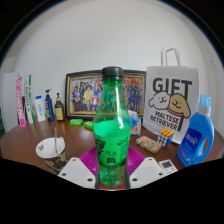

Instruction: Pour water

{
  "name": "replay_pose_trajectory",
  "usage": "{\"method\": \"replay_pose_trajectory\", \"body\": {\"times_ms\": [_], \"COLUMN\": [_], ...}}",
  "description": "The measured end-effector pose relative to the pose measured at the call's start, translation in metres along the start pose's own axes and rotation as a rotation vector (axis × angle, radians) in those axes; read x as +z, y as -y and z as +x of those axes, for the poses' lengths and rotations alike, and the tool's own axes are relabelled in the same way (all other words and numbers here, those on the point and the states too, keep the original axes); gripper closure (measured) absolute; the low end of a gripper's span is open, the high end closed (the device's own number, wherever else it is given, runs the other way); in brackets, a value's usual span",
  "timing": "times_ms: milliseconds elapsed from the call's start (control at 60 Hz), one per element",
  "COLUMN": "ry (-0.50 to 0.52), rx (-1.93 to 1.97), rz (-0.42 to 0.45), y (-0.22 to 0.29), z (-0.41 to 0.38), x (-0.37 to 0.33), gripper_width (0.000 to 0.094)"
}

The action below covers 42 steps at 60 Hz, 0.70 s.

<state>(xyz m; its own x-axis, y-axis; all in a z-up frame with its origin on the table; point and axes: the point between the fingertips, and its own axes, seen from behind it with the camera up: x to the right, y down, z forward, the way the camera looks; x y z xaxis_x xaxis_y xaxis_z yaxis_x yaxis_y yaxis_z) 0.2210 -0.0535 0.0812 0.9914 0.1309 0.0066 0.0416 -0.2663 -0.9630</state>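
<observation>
A green plastic bottle (112,125) with a black cap stands upright between my fingers, held above the brown table (25,150). My gripper (112,168) is shut on the bottle's lower body, and the magenta pads (90,160) press on both its sides. A clear cup (51,150) with a white rim stands on the table to the left, a little ahead of the left finger.
A white "GIFT" paper bag (170,104) stands behind right, with a blue detergent bottle (199,133) beside it. A framed picture (85,96) leans on the wall behind. Several small bottles (48,107) line the left. A Rubik's cube (166,141) lies right.
</observation>
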Motion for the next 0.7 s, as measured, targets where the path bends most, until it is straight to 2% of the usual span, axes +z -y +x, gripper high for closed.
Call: {"method": "replay_pose_trajectory", "body": {"times_ms": [33,100,200,283,317,367,383,417,500,700], "ry": [-0.002,-0.002,-0.002,-0.010,-0.010,-0.015,-0.019,-0.035,-0.089,-0.155], "rx": [-0.002,0.012,0.011,0.025,0.037,0.061,0.067,0.079,0.094,0.139], "rz": [-0.015,0.021,0.041,0.027,-0.003,-0.046,-0.061,-0.093,-0.152,-0.289], "y": [-0.010,-0.007,-0.005,-0.007,-0.011,-0.018,-0.020,-0.024,-0.027,-0.009], "z": [0.001,0.001,0.000,0.001,0.001,0.002,0.003,0.005,0.008,-0.015], "x": [0.001,-0.001,-0.002,-0.002,-0.003,-0.007,-0.009,-0.014,-0.034,-0.120], "gripper_width": [0.0605,0.0598,0.0515,0.0383,0.0320,0.0108,0.0065,0.0108,0.0074,0.0082]}}
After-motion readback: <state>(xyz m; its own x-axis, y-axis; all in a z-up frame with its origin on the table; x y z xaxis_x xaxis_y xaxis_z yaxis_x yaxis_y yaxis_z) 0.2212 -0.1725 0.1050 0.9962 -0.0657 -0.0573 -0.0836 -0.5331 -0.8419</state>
